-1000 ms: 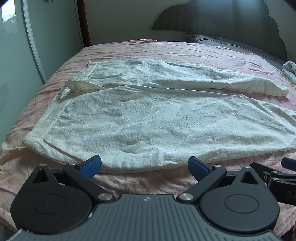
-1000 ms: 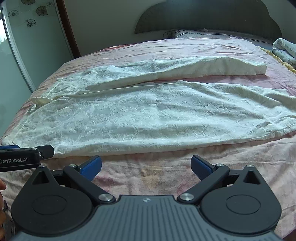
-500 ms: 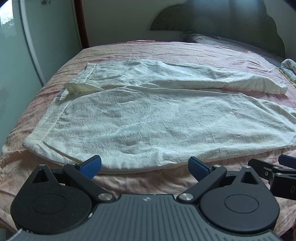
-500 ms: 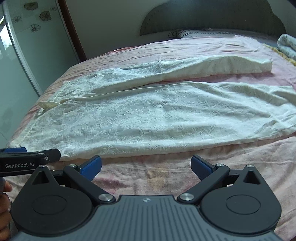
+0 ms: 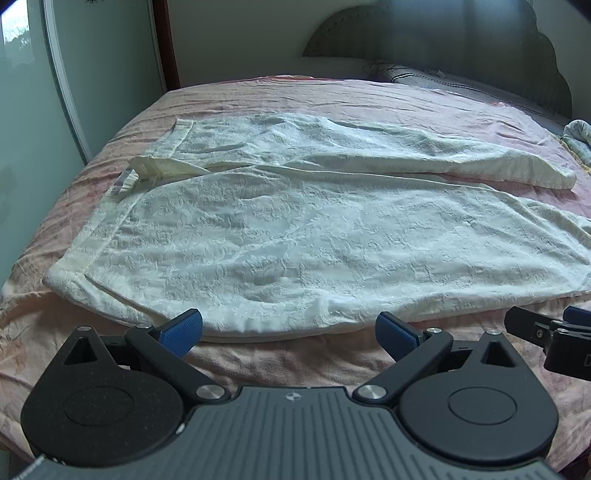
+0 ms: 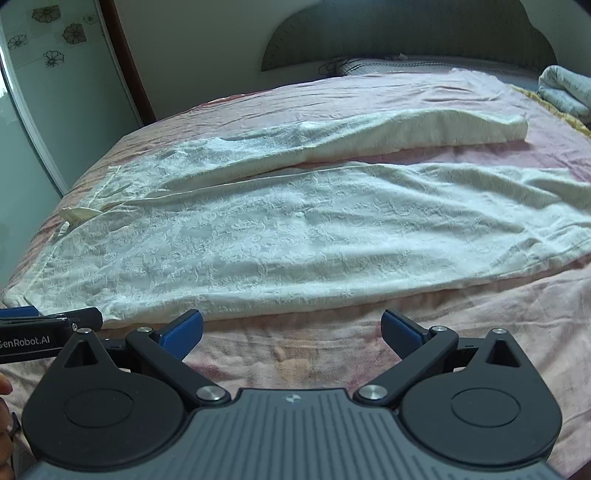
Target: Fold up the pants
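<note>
White textured pants lie spread flat on a pink bedsheet, waistband at the left, both legs running to the right. They also show in the right wrist view. My left gripper is open and empty, just short of the near edge of the near leg. My right gripper is open and empty, a little short of the same near edge, further right. The right gripper's side shows in the left wrist view. The left gripper's side shows in the right wrist view.
A dark headboard and a pillow are at the far end. A folded blanket lies at the far right. A glass sliding door stands at the left beside the bed.
Both grippers have moved slightly toward the near edge of the pants. The pants have not moved. Both grippers stay open.
</note>
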{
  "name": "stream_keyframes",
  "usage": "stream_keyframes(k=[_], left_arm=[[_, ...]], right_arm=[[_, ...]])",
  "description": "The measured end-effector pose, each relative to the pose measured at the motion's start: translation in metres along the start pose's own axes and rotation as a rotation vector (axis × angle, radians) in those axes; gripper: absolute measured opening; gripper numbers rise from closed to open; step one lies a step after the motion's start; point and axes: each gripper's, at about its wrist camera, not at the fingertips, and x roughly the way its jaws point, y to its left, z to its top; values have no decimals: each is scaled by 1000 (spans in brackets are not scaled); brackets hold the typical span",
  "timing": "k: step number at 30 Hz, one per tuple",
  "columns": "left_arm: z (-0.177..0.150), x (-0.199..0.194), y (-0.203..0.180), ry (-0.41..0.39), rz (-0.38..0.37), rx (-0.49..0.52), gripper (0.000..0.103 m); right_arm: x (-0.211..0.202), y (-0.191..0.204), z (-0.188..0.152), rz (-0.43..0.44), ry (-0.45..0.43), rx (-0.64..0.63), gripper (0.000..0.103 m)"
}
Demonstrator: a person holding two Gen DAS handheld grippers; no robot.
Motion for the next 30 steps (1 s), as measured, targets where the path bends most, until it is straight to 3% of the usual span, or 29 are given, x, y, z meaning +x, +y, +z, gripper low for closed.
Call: stream_keyframes(k=[15, 30], left_arm=[[-1, 1, 2, -2, -10, -2, 102], [-2, 4, 6, 6, -8, -13, 102]], right_arm=[[-4, 11, 0, 42, -26, -65, 103], [2, 15, -1, 11, 3, -74, 103]])
